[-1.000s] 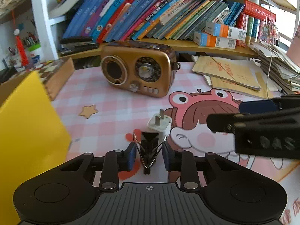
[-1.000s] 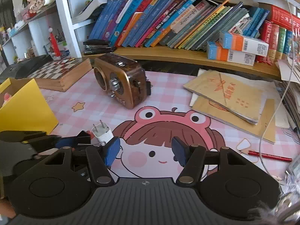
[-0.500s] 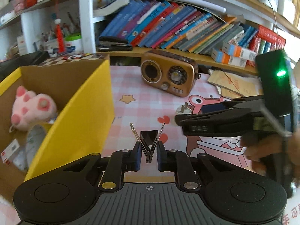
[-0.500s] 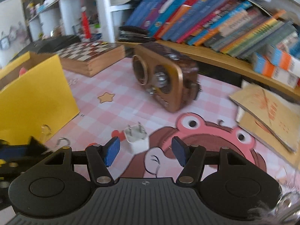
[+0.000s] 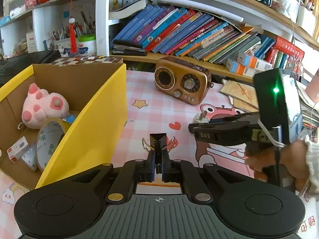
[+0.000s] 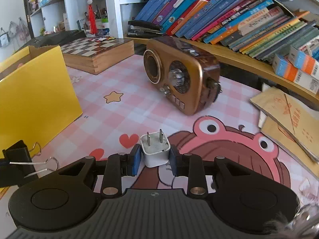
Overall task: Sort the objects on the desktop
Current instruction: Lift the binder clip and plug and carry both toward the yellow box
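My left gripper (image 5: pixel 158 159) is shut on a black binder clip (image 5: pixel 158 140) and holds it above the pink mat, just right of the yellow cardboard box (image 5: pixel 103 119). The clip also shows in the right wrist view (image 6: pixel 18 155) at the lower left. My right gripper (image 6: pixel 155 159) has closed around a white plug adapter (image 6: pixel 155 151) with its two prongs pointing up; both blue pads touch its sides. In the left wrist view the right gripper (image 5: pixel 201 124) and the adapter (image 5: pixel 201 117) sit at the right.
The box holds a pink plush (image 5: pixel 41 105), a tape roll (image 5: pixel 49 139) and a small carton (image 5: pixel 18 149). A bronze radio (image 6: pixel 179 79) stands mid-mat, a chessboard box (image 6: pixel 97 53) behind, booklets (image 6: pixel 289 111) at right, bookshelf (image 5: pixel 199 33) at back.
My left gripper has lifted the binder clip and carried it left toward the yellow box. My right gripper has moved onto the plug adapter and closed on it.
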A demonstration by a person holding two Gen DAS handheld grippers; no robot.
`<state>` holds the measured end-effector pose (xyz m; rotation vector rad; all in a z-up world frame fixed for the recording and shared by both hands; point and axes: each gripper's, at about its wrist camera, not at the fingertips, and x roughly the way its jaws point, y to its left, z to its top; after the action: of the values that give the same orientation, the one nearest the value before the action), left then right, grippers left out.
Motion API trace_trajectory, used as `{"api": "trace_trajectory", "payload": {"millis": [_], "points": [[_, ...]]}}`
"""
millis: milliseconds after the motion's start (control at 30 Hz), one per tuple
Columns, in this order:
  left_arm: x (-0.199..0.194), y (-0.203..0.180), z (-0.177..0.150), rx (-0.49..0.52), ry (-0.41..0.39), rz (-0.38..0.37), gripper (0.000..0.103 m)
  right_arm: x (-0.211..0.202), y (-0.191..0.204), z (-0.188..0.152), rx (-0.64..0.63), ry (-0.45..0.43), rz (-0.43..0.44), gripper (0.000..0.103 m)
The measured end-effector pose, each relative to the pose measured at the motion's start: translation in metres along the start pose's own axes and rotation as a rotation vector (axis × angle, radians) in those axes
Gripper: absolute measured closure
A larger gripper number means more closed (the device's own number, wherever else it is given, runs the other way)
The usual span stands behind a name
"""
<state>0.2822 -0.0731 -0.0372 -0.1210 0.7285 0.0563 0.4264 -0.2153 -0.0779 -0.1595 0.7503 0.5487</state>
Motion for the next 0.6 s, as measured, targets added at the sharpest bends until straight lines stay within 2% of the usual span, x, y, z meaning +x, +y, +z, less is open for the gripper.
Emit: {"api": "trace_trajectory", "payload": {"millis": [300,600], "points": [[-0.012,-0.002,-0.005,0.005,-0.002,-0.022,0.098,-0.040,-0.004,-0.009,0.051,-0.029,-0.011,0.076],[-0.035,0.003,-0.013,-0.006,-0.022,-0.047,0.098,-0.083,0.010,-0.021,0.042,-0.059,-0.024,0.076]]}}
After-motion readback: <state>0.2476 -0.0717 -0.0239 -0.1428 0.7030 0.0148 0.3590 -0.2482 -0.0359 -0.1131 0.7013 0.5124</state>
